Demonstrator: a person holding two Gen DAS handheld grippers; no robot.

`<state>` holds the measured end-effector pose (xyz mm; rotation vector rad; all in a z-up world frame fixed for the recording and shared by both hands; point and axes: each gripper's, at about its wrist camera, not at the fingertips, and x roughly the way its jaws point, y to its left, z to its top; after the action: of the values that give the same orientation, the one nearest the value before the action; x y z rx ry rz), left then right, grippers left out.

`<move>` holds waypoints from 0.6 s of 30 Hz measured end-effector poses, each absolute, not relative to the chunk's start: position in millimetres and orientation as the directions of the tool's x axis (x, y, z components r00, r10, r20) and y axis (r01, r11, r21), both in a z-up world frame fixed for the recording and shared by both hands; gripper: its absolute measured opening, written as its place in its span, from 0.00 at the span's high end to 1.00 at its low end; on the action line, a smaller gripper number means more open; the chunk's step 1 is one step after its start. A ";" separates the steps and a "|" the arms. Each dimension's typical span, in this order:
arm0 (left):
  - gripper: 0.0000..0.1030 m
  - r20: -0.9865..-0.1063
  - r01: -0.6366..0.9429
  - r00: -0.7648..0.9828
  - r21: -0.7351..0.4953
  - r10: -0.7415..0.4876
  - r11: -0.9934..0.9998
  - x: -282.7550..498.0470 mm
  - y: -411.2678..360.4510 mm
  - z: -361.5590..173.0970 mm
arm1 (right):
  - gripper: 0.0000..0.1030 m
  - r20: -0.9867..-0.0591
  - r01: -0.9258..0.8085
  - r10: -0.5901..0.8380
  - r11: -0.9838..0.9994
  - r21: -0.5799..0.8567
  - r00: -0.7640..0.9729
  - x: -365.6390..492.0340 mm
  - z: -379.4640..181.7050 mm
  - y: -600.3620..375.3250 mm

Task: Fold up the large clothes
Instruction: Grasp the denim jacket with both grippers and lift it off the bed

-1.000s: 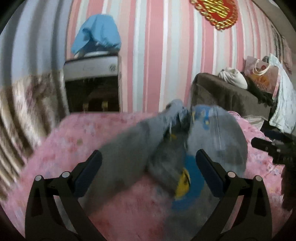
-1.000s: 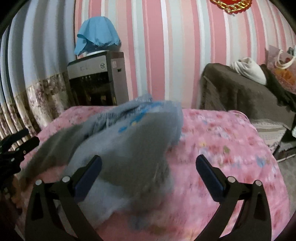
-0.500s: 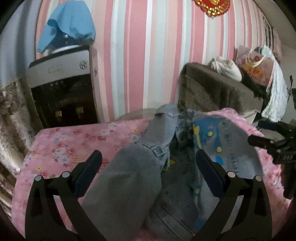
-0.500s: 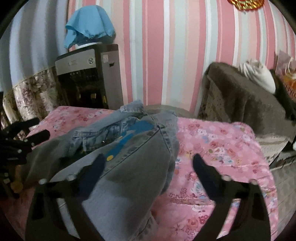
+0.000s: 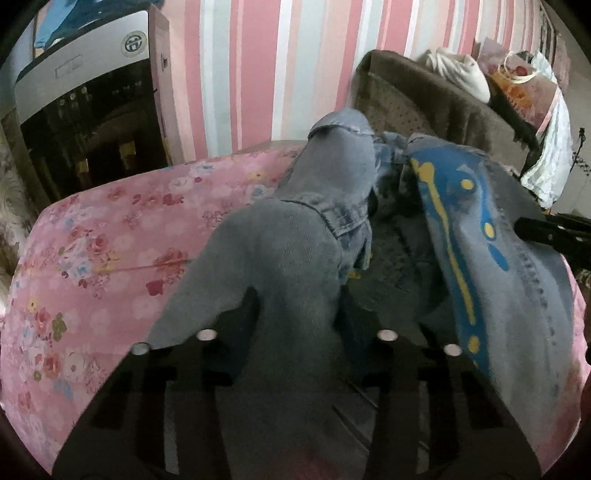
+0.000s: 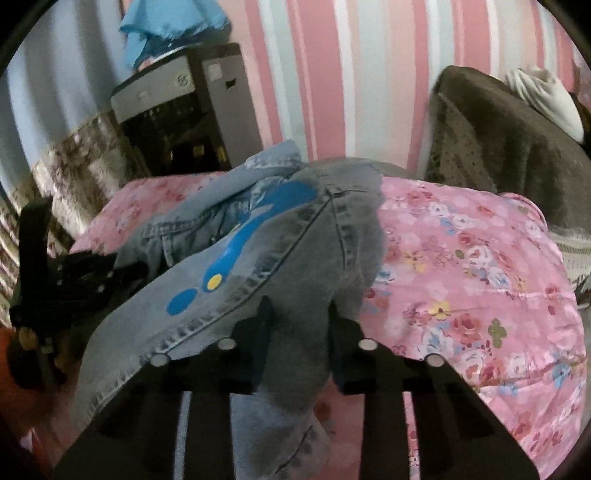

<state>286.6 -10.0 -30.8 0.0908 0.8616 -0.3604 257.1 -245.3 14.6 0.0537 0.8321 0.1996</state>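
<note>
A denim jacket with grey sleeves and a blue and yellow print lies crumpled on the pink floral bedspread. My left gripper points down at the jacket's left grey sleeve. Its jaws are closing, with the sleeve filling the gap and both fingers against the cloth. My right gripper is closing the same way on the other grey sleeve, by the denim shoulder seam. Each gripper shows at the edge of the other's view: the right gripper and the left gripper.
A water dispenser with a blue cloth on top stands behind the bed by the striped wall. A brown covered sofa with a white bag is at the right. A flowered curtain hangs at the left.
Both grippers came forward and down onto the jacket. Their jaws went from wide open to narrow around the grey sleeves. The jacket, blurred in motion a second ago, now lies still.
</note>
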 end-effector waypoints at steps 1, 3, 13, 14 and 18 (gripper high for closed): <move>0.72 -0.761 0.343 0.590 -0.066 -0.269 0.937 288.6 -8.8 -31.5 | 0.85 -0.724 -0.172 0.197 0.979 0.109 0.661 257.0 14.8 -243.6; 0.81 -0.766 0.329 0.593 -0.052 -0.249 0.943 295.5 -4.6 -31.8 | 0.89 -0.712 -0.198 0.192 0.977 0.076 0.675 255.8 16.7 -242.9; 0.91 -0.774 0.175 0.623 -0.007 -0.116 0.985 338.4 43.0 -23.1 | 0.93 -0.658 -0.079 -0.154 0.947 -0.311 0.737 269.7 36.5 -281.7; 0.91 -0.777 0.171 0.621 0.010 -0.100 0.985 342.6 42.8 -24.7 | 0.93 -0.656 -0.058 -0.181 0.944 -0.326 0.733 274.6 36.0 -292.5; 0.90 -0.785 0.157 0.615 0.035 -0.070 0.987 358.1 44.6 -28.7 | 0.97 -0.649 0.006 -0.295 0.913 -0.408 0.701 294.8 26.1 -328.4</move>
<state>358.1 44.6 -28.7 0.1037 0.8988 -0.1315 294.8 -328.4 26.1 -0.3953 0.7808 -0.1722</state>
